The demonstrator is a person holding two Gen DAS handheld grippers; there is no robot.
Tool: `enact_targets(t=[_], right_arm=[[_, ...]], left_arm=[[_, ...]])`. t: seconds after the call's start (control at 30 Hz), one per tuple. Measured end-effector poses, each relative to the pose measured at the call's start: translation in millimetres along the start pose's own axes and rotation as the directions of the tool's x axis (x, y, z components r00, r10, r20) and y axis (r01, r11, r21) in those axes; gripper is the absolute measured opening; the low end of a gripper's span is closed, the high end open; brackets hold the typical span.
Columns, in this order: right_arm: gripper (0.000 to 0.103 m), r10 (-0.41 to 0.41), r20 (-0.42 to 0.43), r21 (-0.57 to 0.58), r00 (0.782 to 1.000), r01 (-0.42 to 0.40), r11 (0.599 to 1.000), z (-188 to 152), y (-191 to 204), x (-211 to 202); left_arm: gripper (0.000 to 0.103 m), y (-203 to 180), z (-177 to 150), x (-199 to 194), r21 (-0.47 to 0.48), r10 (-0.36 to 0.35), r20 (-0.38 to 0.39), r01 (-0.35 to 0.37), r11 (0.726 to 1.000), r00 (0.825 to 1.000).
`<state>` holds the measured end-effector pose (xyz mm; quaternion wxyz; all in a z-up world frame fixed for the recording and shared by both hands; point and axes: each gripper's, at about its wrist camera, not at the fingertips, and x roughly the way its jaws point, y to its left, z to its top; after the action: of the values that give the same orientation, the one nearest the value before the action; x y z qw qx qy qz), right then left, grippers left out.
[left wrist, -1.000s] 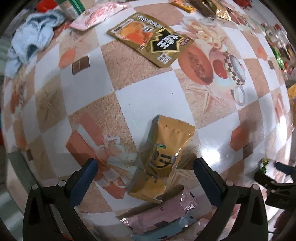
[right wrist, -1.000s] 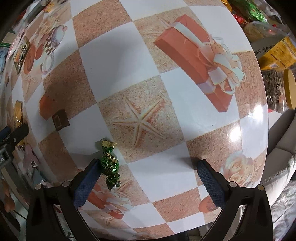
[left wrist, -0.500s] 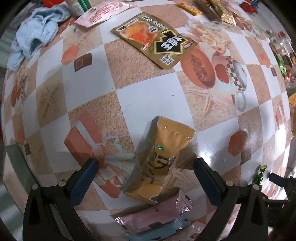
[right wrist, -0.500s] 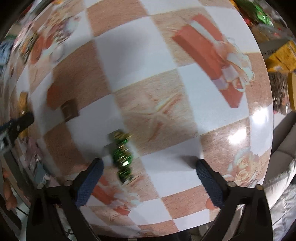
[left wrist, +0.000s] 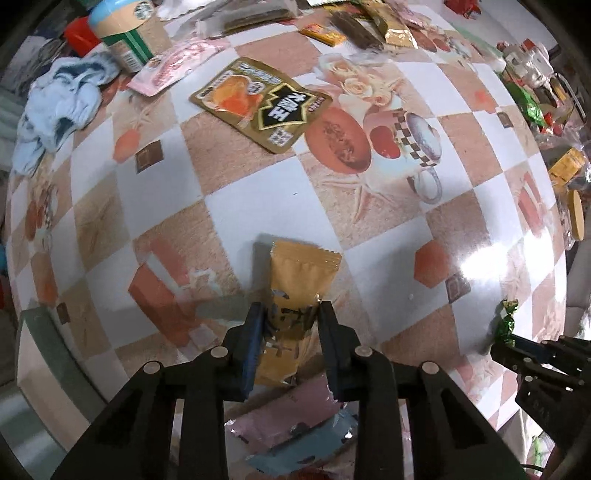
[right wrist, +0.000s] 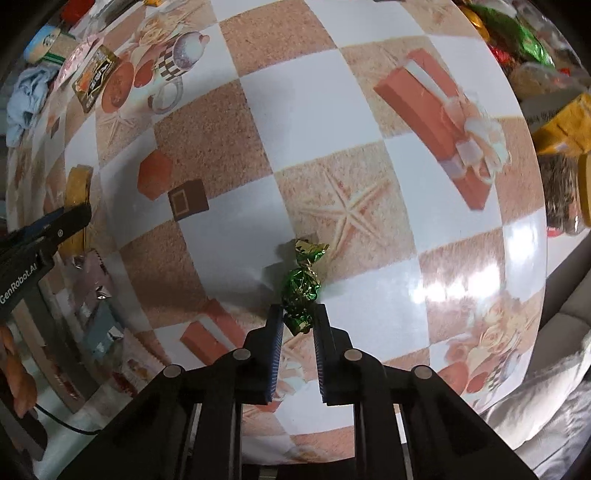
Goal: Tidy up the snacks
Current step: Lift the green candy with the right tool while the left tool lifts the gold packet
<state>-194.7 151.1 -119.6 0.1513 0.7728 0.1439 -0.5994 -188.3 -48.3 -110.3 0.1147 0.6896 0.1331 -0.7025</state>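
A crumpled blue cloth (left wrist: 61, 107) lies on the checkered tablecloth (left wrist: 155, 206) near a green-striped cup (left wrist: 123, 31).

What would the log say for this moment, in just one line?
left claw: closing on yellow snack packet | right claw: shut on green foil candy | surface: checkered tablecloth

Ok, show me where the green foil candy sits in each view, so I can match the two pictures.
Left wrist: green candy at the far right edge, at the tip of the right claw.
Right wrist: green candy at centre, pinched between the right claw's jaws.
Shared landmark: the gold snack packet with black lettering.
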Motion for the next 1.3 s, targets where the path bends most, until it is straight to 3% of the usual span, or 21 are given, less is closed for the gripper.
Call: enact_targets(t=[0.33, 0.67, 1.07, 1.2, 1.23, 1.3], right_arm=[[0.018, 0.058, 0.014, -0.001, 0.998, -0.058, 0.998, -20, -8, -12], [0.018, 0.105, 0.028, -0.022, 0.994, -0.105, 0.994, -32, 3, -33], [0.018, 0.062, 0.047, -0.079, 0.997, -0.058, 0.995, -44, 20, -52], [0.019, 0.037, 0.051, -0.034, 0.998, -0.036, 0.999, -39, 9, -49], [0.021, 0.034, 0.047, -0.007, 0.998, -0.033, 0.999, -35, 4, -46], [0.059, 0.023, 0.04, 0.062, 0.999, -0.025, 0.998, -27, -11, -40]], left_arm=[[0.032, 35, -47, -34, -0.067, -0.033, 0.063, 0.037, 0.997, 0.997], [0.032, 60, -100, -59, -0.118, -0.067, 0.076, 0.076, 0.99, 0.995], [0.032, 73, -138, -67, -0.196, -0.096, 0.101, 0.114, 0.974, 0.99], [0.032, 78, -148, -68, -0.208, -0.092, 0.106, 0.113, 0.972, 0.99], [0.032, 80, -151, -69, -0.212, -0.091, 0.106, 0.112, 0.971, 0.99], [0.032, 83, -155, -70, -0.219, -0.087, 0.106, 0.109, 0.97, 0.991]])
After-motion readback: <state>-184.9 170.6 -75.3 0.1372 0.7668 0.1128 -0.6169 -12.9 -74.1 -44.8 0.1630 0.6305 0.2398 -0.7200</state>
